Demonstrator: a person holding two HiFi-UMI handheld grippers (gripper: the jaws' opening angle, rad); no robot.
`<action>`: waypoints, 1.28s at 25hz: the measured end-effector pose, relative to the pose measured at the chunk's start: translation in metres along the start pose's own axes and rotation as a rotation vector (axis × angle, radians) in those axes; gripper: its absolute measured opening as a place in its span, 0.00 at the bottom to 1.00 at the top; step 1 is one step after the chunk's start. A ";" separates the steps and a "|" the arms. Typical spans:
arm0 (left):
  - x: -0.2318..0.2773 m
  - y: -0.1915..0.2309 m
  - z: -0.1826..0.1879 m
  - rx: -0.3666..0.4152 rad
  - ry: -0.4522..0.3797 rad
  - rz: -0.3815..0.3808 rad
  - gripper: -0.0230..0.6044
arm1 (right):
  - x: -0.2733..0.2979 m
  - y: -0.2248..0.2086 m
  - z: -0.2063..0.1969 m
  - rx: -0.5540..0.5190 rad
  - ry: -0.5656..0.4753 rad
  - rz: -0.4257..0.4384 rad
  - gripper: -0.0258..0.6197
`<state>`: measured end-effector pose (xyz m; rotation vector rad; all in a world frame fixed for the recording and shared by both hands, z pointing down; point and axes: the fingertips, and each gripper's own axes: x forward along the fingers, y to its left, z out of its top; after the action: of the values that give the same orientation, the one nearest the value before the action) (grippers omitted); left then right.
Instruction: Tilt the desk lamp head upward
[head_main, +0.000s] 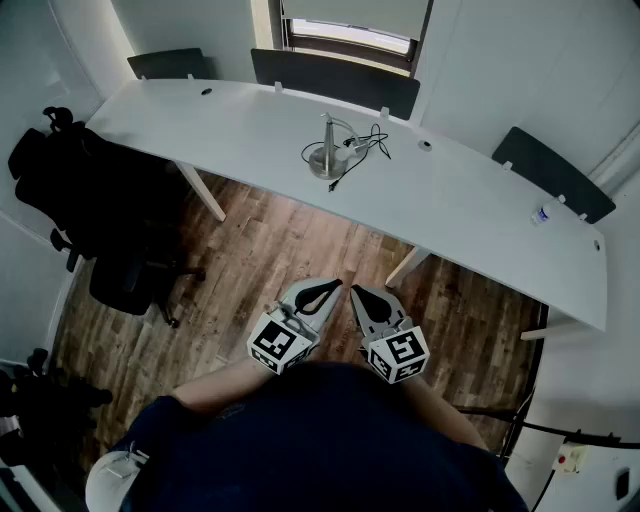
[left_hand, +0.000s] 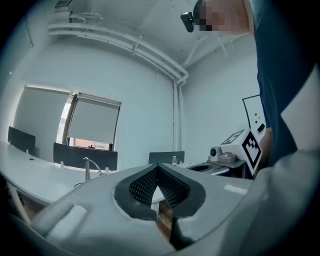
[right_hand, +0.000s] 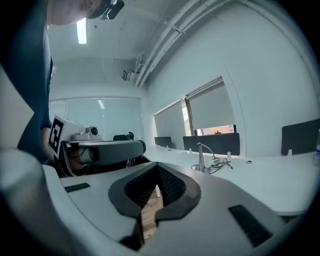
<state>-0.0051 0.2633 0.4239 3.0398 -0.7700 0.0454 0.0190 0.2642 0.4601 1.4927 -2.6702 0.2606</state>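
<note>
Where the room opens below the head camera, the largest item is a long white curved tabletop on pale legs, running from upper left to lower right.

Wood-plank floor: bare in front of the tabletop, between it and the person.

Black office chair: at the left, on the floor by the tabletop's left end.

Dark panels: several, upright along the tabletop's far edge.

Person's dark top: fills the lower middle of the head view, with both forearms reaching forward from it.

Left claw: held level over the floor, well short of the tabletop. Its own view shows the ribbed pads closed tip to tip with nothing between them.

Right claw: just beside the left one, tips near each other, likewise well apart from the tabletop. The pads are closed together and empty.

Desk lamp: silver, standing on a round base on the middle of the tabletop, towards the far edge. The thin neck arcs over to the right and the head hangs low. It also shows in the left gripper view and the right gripper view.

Black cable: looped on the tabletop, beside the lamp base.

Small bottle: upright near the tabletop's far right edge.
</note>
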 end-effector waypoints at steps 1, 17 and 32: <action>0.001 0.000 0.000 0.002 0.001 0.000 0.05 | 0.000 -0.001 -0.001 -0.002 0.001 -0.002 0.05; 0.031 -0.005 -0.005 0.002 0.007 0.049 0.05 | -0.004 -0.028 -0.003 -0.024 -0.008 0.035 0.06; 0.076 0.044 -0.018 -0.029 -0.018 0.148 0.05 | 0.033 -0.086 -0.008 -0.093 0.029 0.054 0.06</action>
<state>0.0402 0.1888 0.4436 2.9541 -0.9863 0.0076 0.0746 0.1941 0.4822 1.3818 -2.6634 0.1578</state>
